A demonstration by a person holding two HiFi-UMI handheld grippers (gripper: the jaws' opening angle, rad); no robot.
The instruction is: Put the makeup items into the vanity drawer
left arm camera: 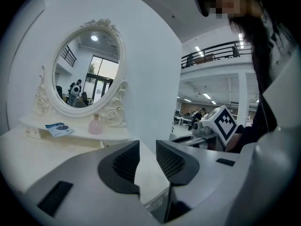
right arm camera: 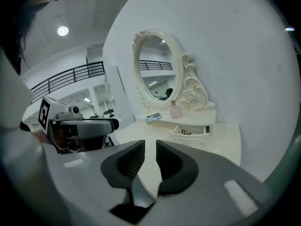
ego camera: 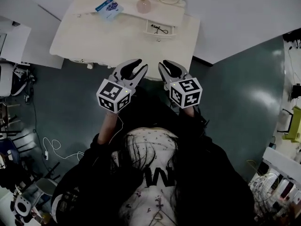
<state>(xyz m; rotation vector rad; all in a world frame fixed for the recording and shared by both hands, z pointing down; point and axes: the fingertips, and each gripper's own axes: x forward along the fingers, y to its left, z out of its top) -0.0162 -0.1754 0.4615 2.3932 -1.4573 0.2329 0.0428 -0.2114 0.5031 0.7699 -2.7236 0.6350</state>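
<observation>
A white vanity table (ego camera: 94, 41) stands against the wall. On its raised shelf are a pink bottle (ego camera: 144, 4) and a blue and white packet (ego camera: 109, 7). A small drawer (ego camera: 160, 28) under the shelf is pulled out, with a thin black item lying in it. My left gripper (ego camera: 138, 67) and right gripper (ego camera: 168, 66) hover side by side just off the table's front edge, both open with nothing between their jaws. The right gripper view shows the drawer (right arm camera: 190, 131), bottle (right arm camera: 175, 110) and packet (right arm camera: 154, 117) beyond my right gripper (right arm camera: 150, 157). My left gripper (left arm camera: 147, 157) points toward the bottle (left arm camera: 95, 125).
An oval mirror (left arm camera: 87, 69) in an ornate white frame rises behind the shelf. Dark green floor (ego camera: 235, 93) lies around the table, with cables (ego camera: 51, 147) and clutter at the left. The person's dark sleeves fill the lower head view.
</observation>
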